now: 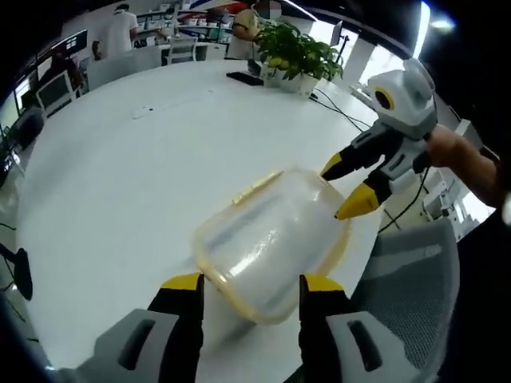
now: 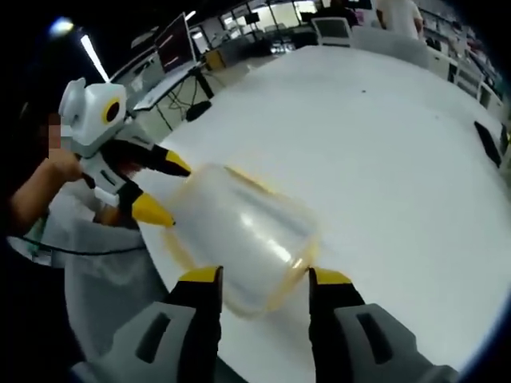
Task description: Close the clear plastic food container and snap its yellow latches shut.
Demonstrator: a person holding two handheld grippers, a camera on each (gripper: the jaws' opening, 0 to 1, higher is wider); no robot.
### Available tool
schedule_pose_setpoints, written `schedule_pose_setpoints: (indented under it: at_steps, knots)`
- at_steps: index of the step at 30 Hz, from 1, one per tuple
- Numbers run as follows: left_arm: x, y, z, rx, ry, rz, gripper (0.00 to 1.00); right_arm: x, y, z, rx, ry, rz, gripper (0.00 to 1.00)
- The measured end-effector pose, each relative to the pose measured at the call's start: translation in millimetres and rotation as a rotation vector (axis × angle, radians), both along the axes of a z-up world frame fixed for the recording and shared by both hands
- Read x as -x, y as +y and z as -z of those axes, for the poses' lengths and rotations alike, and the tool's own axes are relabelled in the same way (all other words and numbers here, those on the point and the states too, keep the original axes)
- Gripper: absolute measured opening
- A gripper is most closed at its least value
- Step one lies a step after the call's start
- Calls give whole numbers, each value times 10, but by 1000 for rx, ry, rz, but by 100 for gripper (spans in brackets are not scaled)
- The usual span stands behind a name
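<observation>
We are working at a white desk (image 1: 136, 167), with the container (image 1: 267, 239) close to its near edge, by a grey chair (image 1: 415, 263). It looks tipped or lifted off the surface, though blur keeps us from saying whether any part rests on the desk. Its yellow rim shows around the clear body; we cannot make out the latches singly or tell which are snapped.

In the left gripper view, our left gripper (image 1: 249, 283) has its jaws spread wide at either side of the container's near end. Whether they press on it or only bracket it, we cannot tell. The right gripper (image 1: 346, 190) comes in from the right, its yellow tips apart and touching or just beside the container's far end. In the right gripper view the same holds in mirror: the right gripper (image 2: 263, 278) straddles one end and the left gripper (image 2: 164, 190) points at the other. A potted plant (image 1: 297, 54) stands well apart at the far edge.

We judge the step in hand to be steadying the container between both tools before pressing a latch. To do it well, we should set the box flat on the desk first, away from the edge, so a push cannot slide it off. One gripper should brace the body while the other presses a latch squarely down against the rim, not at a slant; clear plastic is slick and will skate.
</observation>
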State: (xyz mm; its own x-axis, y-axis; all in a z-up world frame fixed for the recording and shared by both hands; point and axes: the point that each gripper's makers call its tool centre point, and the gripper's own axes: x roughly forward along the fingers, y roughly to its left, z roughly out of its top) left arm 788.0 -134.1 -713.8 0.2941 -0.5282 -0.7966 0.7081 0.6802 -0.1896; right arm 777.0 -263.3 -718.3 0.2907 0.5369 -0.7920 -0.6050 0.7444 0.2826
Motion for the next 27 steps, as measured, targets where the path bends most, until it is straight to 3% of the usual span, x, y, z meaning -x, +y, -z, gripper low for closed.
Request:
schedule_pose_setpoints:
  at_steps: [6, 14, 27]
  knots:
    - [-30, -12, -100, 1, -26, 22, 39, -57, 0, -67, 1, -43, -35, 36]
    - [-19, -171, -200, 19, -81, 111, 35, -107, 84, -179, -14, -103, -97, 29]
    - [41, -417, -189, 28, -106, 225, 21, -163, 336, -211, -26, -172, -261, 14]
